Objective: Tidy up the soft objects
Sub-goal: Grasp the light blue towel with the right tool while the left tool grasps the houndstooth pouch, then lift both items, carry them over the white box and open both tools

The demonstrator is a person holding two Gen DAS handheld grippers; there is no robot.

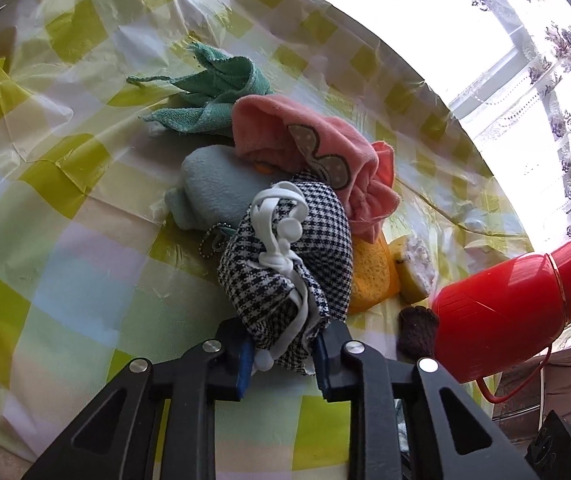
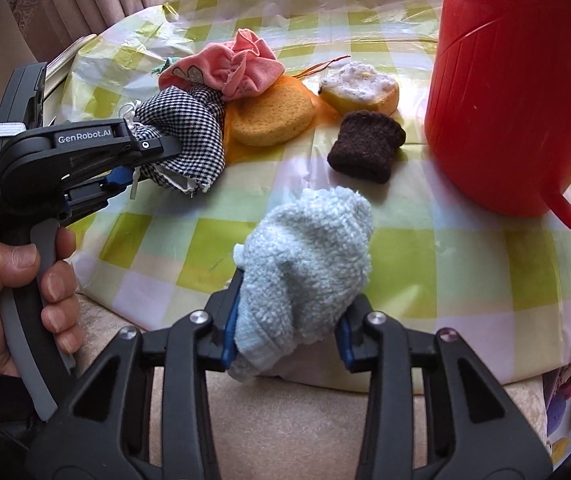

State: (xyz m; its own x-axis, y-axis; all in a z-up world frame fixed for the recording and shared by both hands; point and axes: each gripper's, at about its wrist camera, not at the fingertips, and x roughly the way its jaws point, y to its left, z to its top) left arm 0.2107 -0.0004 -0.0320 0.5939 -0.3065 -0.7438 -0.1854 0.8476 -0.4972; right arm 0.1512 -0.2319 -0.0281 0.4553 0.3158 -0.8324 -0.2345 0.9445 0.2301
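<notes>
Left gripper [image 1: 281,344] clamps the checked pouch [image 1: 293,248]; right gripper [image 2: 287,332] pinches the blue towel [image 2: 305,256]; red bucket [image 2: 513,80] at two o'clock, top cut off.

One red bucket [image 2: 513,80], two sponges [image 2: 271,118] (at twelve o'clock), four cloths [image 2: 241,66], one plush toy [image 1: 213,188].

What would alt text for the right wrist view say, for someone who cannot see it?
A handheld right gripper is shut on a fluffy light blue cloth at the edge of a checked tablecloth. To its left, a hand holds the left gripper, clamped on a houndstooth pouch. Behind lie a pink cloth, sponges and a red bucket.
</notes>
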